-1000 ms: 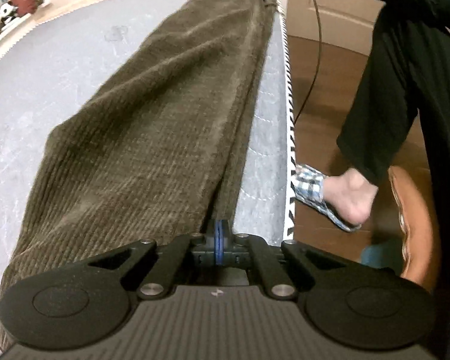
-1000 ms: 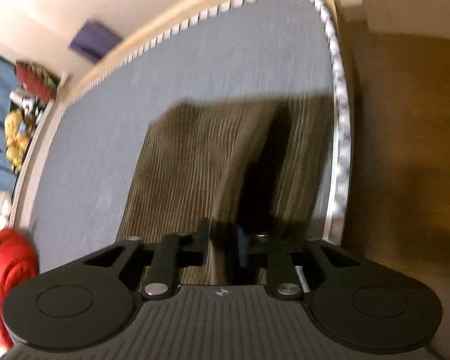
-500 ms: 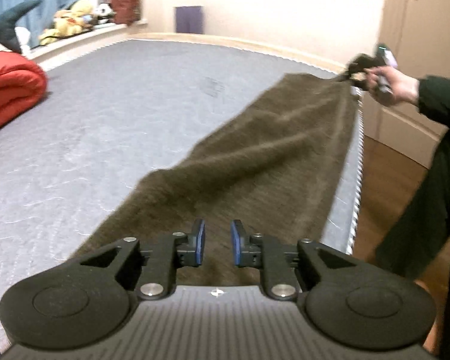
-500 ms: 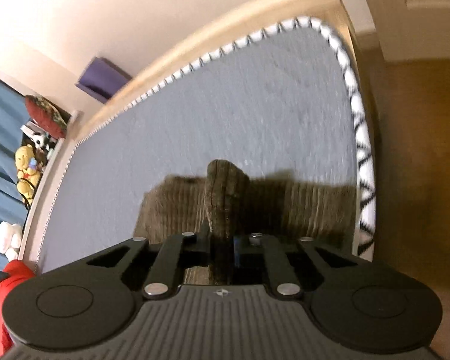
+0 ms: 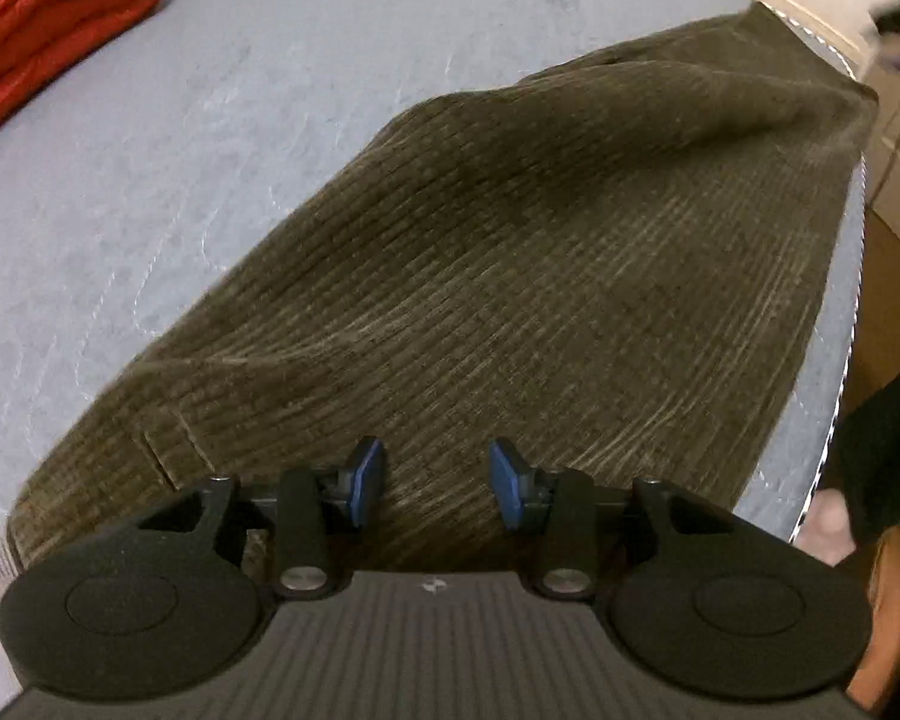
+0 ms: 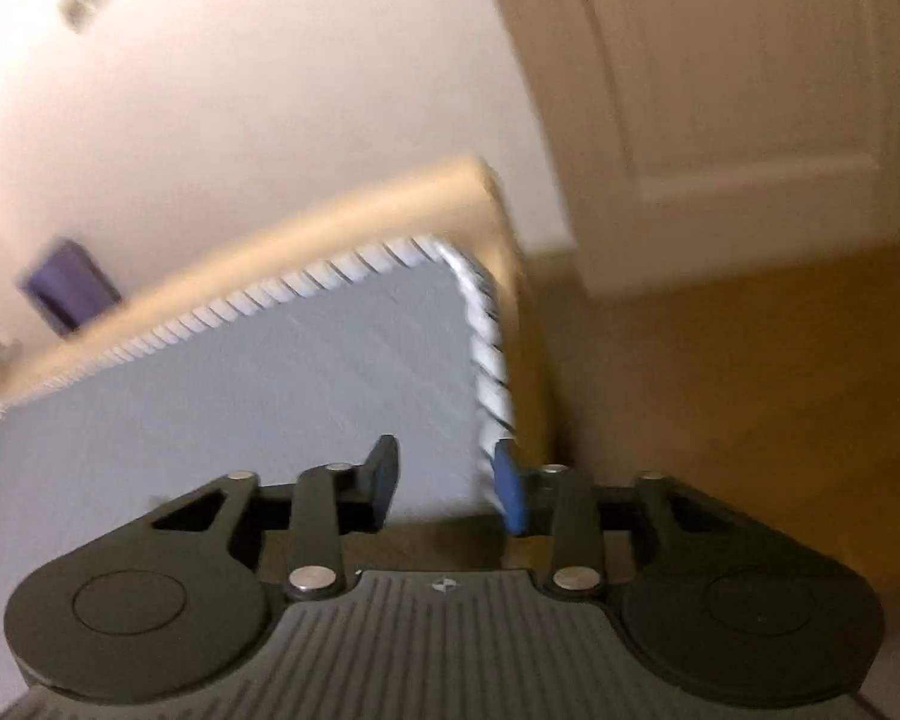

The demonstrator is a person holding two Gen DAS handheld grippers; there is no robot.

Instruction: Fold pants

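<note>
Right tool (image 6: pixel 444 483) spread wide, nothing between the blue pads (image 6: pixel 508 495). Just under the gap, close to the tool body, a thin strip of brown pants (image 6: pixel 444 531), apart from both pads. Ahead and left of the tool, grey mattress (image 6: pixel 240 408) with white zigzag edging (image 6: pixel 486 354), its corner up ahead. Beyond that edging, a pale wooden frame (image 6: pixel 306 222). Ahead and right, wood floor (image 6: pixel 750 396) and a white door (image 6: pixel 720 90). Far left against the wall, a purple box (image 6: pixel 69 288). Whole view smeared by motion blur.
</note>
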